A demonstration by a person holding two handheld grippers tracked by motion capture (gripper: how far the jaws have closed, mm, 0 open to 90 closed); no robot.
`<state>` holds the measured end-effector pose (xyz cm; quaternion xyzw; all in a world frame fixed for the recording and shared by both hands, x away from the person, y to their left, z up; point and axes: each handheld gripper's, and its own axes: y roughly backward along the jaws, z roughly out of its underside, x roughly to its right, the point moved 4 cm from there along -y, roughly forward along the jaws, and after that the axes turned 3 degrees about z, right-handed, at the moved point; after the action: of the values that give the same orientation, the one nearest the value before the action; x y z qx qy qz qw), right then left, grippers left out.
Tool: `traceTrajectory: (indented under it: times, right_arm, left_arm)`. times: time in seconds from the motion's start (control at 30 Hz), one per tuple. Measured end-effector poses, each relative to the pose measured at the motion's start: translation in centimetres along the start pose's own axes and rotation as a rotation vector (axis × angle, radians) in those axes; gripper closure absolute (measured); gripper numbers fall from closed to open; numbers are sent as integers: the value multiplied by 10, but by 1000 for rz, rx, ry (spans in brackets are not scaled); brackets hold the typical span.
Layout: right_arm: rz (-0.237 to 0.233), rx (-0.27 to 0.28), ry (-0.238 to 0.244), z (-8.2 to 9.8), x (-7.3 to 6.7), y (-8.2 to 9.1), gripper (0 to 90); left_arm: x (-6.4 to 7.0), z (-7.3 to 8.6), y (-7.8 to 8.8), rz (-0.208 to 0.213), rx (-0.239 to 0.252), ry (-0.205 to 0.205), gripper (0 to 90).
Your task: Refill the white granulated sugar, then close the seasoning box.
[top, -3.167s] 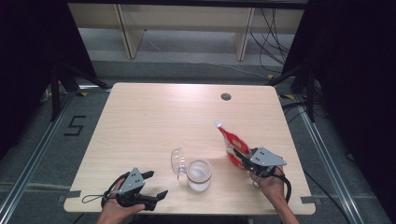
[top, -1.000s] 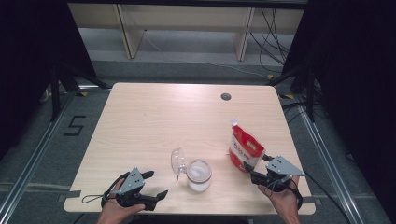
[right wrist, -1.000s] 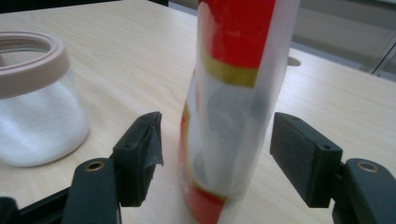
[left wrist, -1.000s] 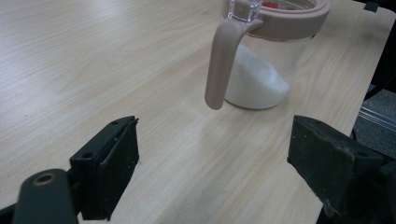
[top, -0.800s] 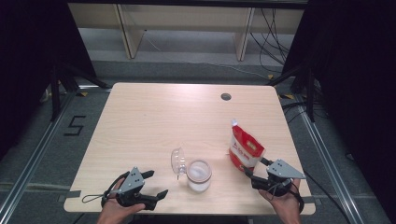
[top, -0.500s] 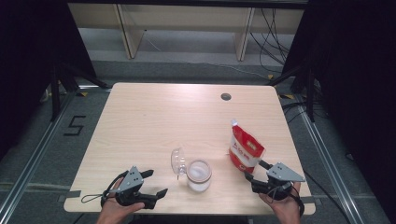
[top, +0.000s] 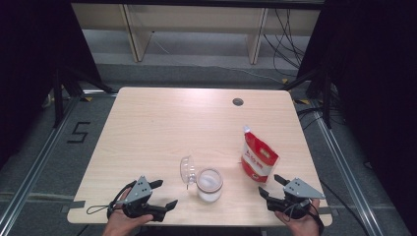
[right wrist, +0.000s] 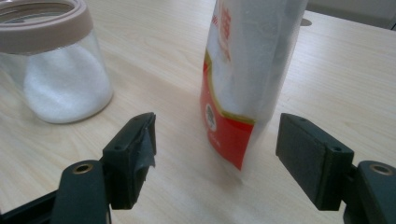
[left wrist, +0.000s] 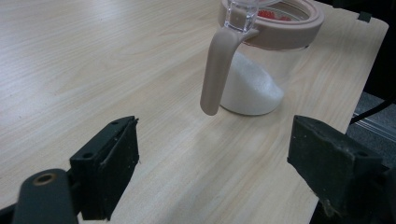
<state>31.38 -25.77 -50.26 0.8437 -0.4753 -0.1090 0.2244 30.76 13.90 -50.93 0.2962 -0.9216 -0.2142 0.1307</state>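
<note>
A glass jar (top: 209, 185) with a beige rim holds white powder, and its clear lid (top: 187, 169) hangs open to its left. A red and white pouch (top: 258, 159) stands upright on the table, right of the jar. My right gripper (top: 272, 186) sits just short of the pouch near the front edge. Its jaws have just been opening and nothing is pressed between them. In the right gripper view the pouch (right wrist: 243, 70) stands free ahead of the right gripper (right wrist: 222, 140), with the jar (right wrist: 60, 65) at left. My left gripper (top: 163, 193) rests open left of the jar (left wrist: 261, 84).
The wooden table (top: 162, 128) has a round cable hole (top: 238, 102) at the back right. Both hands sit at its near edge. Shelving legs and cables lie on the floor beyond the far edge.
The pouch went from tilted in the right gripper to standing on the table. The right gripper let go and drew back toward the near edge. The left gripper stayed put.
</note>
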Motion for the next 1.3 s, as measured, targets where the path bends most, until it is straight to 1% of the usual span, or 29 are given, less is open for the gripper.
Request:
traceTrajectory:
  times: [0.03,0.07,0.1,0.13,0.17,0.2,0.23,0.27,0.3,0.33,0.4,0.47,0.53,0.57,0.63,0.67,0.7,0.73,0.77,0.8,0.83,0.9,0.93,0.97,1.1,1.17,1.23,1.27,1.3]
  right_arm:
    - [-1,-7,-4,1,-1,2,294]
    - [-14,-1,10,1,-2,1,294]
    - [-6,-9,22,2,-2,3,294]
    - [-9,-16,14,3,-3,3,294]
    - [-6,-17,19,4,-4,5,294]
    - [-4,-20,20,5,-4,6,292]
    - [-3,-33,0,6,-6,7,292]
    - [-16,-17,30,5,-5,6,290]
    - [-15,-18,31,6,-6,5,288]
    - [-12,-26,27,6,-7,6,288]
    - [-8,-38,28,6,-8,6,287]
    - [-13,-36,34,7,-7,5,288]
    - [-22,-53,8,8,-10,4,287]
    - [-29,-44,29,7,-9,3,288]
    - [-21,-44,46,7,-8,2,288]
    - [-10,-41,69,7,-5,2,288]
    - [-17,-60,30,8,-8,3,288]
    - [-22,-62,23,9,-7,2,288]
    - [-16,-65,18,9,-6,3,288]
    - [-8,-62,17,8,-5,4,289]
    - [-5,-61,22,8,-4,4,288]
    - [-4,-61,22,8,-4,4,289]
    - [-16,-66,21,8,-5,4,289]
    - [-11,-58,16,7,-6,3,289]
    - [-26,-57,29,7,-7,2,290]
    - [-26,-58,30,7,-6,2,291]
    - [-20,-63,32,7,-6,2,292]
    - [-23,-61,27,7,-6,2,292]
    - [-21,-62,31,7,-6,2,293]
  left_arm:
    - [-1,-1,0,7,6,-13,158]
    - [-1,-1,0,7,7,-8,158]
    - [-1,-1,0,7,10,-1,159]
    - [0,-1,0,6,14,4,158]
    - [1,-1,0,5,22,28,158]
    - [1,-1,1,-2,19,27,159]
    - [0,-1,1,6,13,15,158]
    - [-1,-2,2,-2,16,7,159]
    - [-1,-2,3,-2,13,-5,158]
    - [-1,-3,3,-4,18,17,159]
    - [-1,-4,4,-18,24,25,159]
    - [-4,-4,4,-16,18,4,159]
    - [-3,-4,4,-24,13,16,159]
    - [-2,-5,4,-28,17,28,159]
    - [-1,-6,3,-31,17,33,159]
    - [-1,-7,4,-28,18,30,162]
    - [-1,-9,4,-28,15,27,170]
    - [0,-10,3,-28,30,42,176]
    - [1,-11,4,-39,16,30,184]
    - [2,-12,2,-28,25,30,209]
    - [3,-13,3,-38,13,30,235]
    - [3,-15,3,-34,14,12,296]
    - [3,-15,3,-32,15,6,350]
    - [5,-16,2,-30,24,21,401]
    - [9,-23,2,-23,49,3,655]
    - [10,-26,1,-18,57,4,746]
    - [11,-29,0,-22,42,-17,819]
    - [12,-30,-1,-27,44,-16,848]
    - [12,-33,-3,-18,45,-40,871]
